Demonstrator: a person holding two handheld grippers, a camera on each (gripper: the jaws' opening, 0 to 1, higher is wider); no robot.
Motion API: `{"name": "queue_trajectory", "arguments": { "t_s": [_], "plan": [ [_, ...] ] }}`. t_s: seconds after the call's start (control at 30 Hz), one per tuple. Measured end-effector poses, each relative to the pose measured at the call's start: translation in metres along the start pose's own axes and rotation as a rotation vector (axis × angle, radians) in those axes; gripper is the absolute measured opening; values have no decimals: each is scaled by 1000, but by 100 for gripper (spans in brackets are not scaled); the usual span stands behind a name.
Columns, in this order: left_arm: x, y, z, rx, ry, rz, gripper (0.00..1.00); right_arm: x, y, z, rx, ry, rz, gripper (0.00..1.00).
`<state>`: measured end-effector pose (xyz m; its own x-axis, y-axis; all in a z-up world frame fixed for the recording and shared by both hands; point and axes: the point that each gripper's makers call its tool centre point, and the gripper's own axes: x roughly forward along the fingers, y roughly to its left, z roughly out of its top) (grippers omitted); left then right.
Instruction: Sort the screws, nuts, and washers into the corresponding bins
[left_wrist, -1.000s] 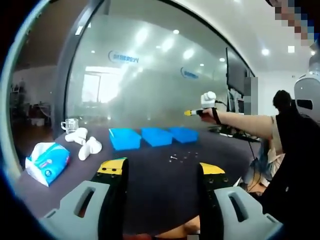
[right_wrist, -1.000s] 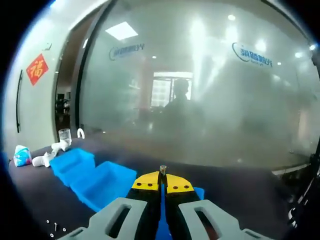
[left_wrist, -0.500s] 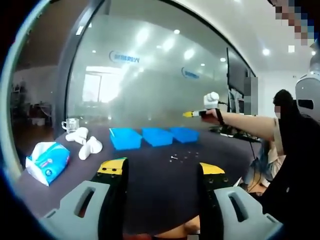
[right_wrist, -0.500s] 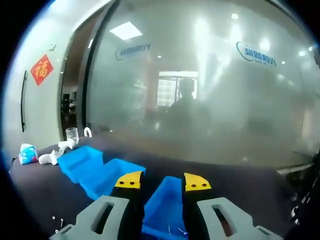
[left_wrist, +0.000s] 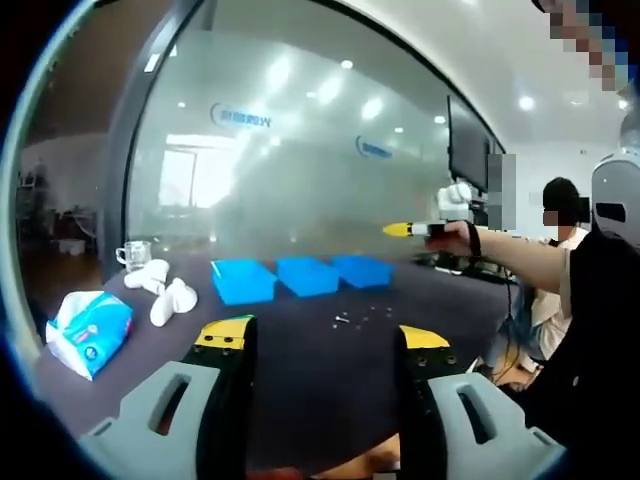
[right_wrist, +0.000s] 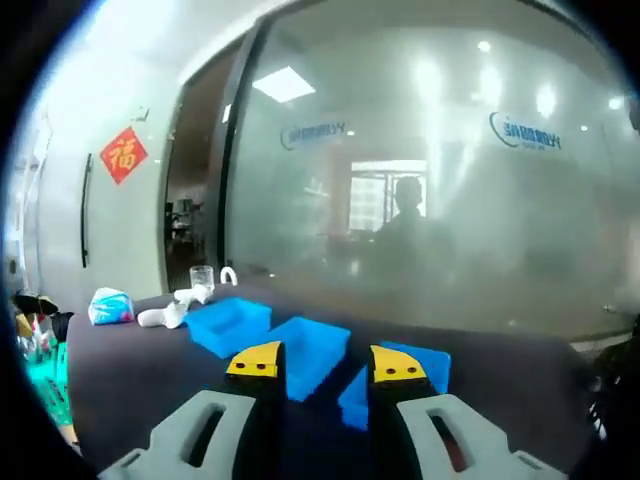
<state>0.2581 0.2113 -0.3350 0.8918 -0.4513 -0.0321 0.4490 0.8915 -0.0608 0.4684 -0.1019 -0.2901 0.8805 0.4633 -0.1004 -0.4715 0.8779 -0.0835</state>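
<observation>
Three blue bins (right_wrist: 300, 350) lie just beyond the open right tool (right_wrist: 321, 360).

We are seeing the right gripper (right_wrist: 322, 362) standing with its jaws apart and nothing between them, where a second ago they were pressed together on a small screw over the nearest blue bin (right_wrist: 400, 385). In the left gripper view, that gripper (left_wrist: 412, 229) is sitting farther to the right and away from the row of bins (left_wrist: 305, 275) than it was. The right gripper view is now taking in all three bins from farther back.
</observation>
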Motion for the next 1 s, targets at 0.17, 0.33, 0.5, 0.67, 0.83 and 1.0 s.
{"name": "queue_trajectory", "arguments": {
  "t_s": [0.17, 0.33, 0.5, 0.67, 0.83, 1.0],
  "plan": [
    [3, -2, 2, 4, -4, -9, 52, -35, 15, -1, 4, -28, 25, 29],
    [6, -6, 5, 18, -1, -25, 52, -74, 30, -13, 24, -38, 56, 31],
    [7, -8, 7, 30, 3, -31, 52, -107, 33, -20, 58, -50, 94, 32],
    [10, -10, 7, 31, 7, -38, 52, -134, 33, -38, 74, -13, 112, 36],
    [13, -14, 6, 40, 17, -51, 52, -155, 32, -61, 71, 44, 117, 37],
    [15, -18, 3, 62, 41, -69, 52, -174, 35, -82, 16, 115, 165, 41]
  ]
}}
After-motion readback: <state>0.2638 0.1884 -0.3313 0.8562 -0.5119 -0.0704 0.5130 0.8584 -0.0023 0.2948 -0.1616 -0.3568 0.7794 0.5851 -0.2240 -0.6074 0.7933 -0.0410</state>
